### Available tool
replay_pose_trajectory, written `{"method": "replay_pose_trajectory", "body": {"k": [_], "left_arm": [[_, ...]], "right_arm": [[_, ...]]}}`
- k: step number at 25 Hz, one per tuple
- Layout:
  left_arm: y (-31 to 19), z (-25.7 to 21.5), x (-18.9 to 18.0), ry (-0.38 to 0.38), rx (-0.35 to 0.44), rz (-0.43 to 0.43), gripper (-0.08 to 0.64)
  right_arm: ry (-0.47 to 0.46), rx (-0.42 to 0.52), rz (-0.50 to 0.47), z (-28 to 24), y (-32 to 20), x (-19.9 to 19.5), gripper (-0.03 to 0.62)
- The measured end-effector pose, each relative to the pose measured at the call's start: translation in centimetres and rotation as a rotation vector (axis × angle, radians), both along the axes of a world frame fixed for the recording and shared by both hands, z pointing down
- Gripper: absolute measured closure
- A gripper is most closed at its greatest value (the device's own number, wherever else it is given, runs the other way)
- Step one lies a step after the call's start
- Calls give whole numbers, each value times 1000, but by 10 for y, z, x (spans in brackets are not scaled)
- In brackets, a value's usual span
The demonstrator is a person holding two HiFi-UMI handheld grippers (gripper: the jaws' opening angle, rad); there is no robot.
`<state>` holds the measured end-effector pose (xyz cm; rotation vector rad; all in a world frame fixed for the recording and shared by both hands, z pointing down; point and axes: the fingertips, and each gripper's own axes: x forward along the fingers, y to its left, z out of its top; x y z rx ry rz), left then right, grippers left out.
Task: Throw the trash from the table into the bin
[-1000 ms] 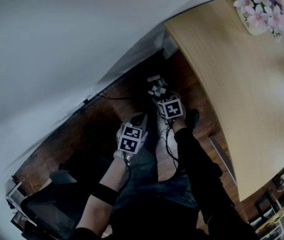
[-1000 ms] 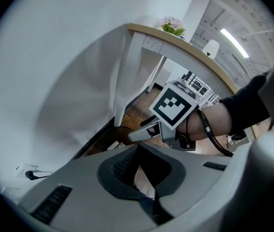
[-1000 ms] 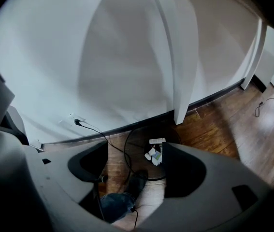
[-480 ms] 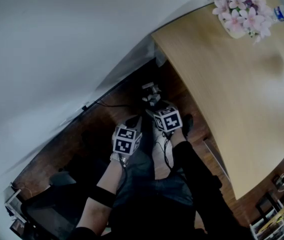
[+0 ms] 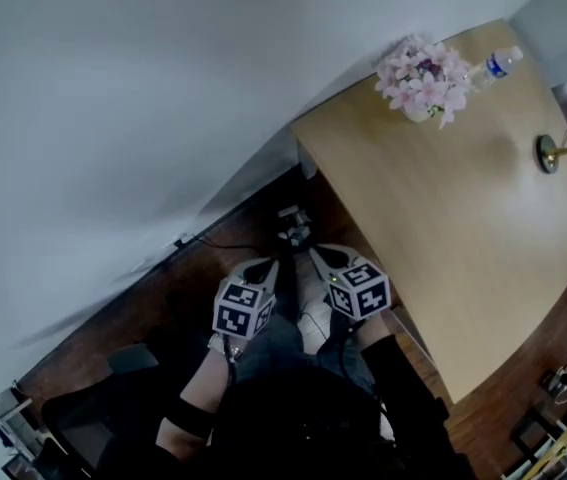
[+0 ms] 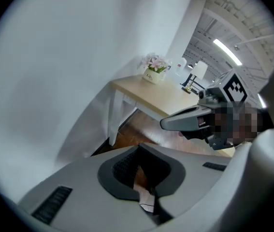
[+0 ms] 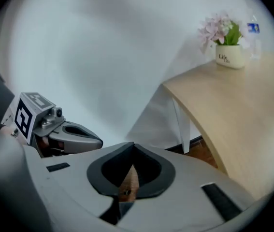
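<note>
The right gripper (image 7: 133, 145) has just been closing and its dark pads now meet at the tips with nothing between them. The left gripper (image 6: 138, 146) is likewise closed and empty. Both are held side by side, close in front of the person's body, above the dark wood floor (image 5: 163, 288), just off the near corner of the table (image 5: 463, 238). Each carries a cube of black-and-white square markers, patterns rather than letters. The table is light wood on white legs and stands against a plain white wall (image 5: 113, 88). At its far corner stands a cream pot (image 7: 229, 57) of pink flowers, printed "Life" in dark letters, with a smaller line beneath that is too fine to read. Just beside the pot, towards the table's far edge, is a clear water bottle (image 5: 496, 63) with a blue label whose print cannot be read. Well apart from both, near the table's right edge, is a lamp (image 5: 549, 153) with a brass-coloured base. Whether the bottle counts as trash I cannot tell, and no bin is in view.
</note>
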<state>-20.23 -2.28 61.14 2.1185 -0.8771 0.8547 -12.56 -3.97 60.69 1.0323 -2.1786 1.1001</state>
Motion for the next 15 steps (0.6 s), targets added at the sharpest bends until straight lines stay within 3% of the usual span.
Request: {"method": "replay_pose_trajectory", "body": {"k": [7,15], "left_arm": [[11,-78,21,40,64,92,557],[6,-125,66,80,147,193,557]], "right_arm": [[-3,68,26,-78,16,15,591],[30,136,162,-125,32,82,591]]}}
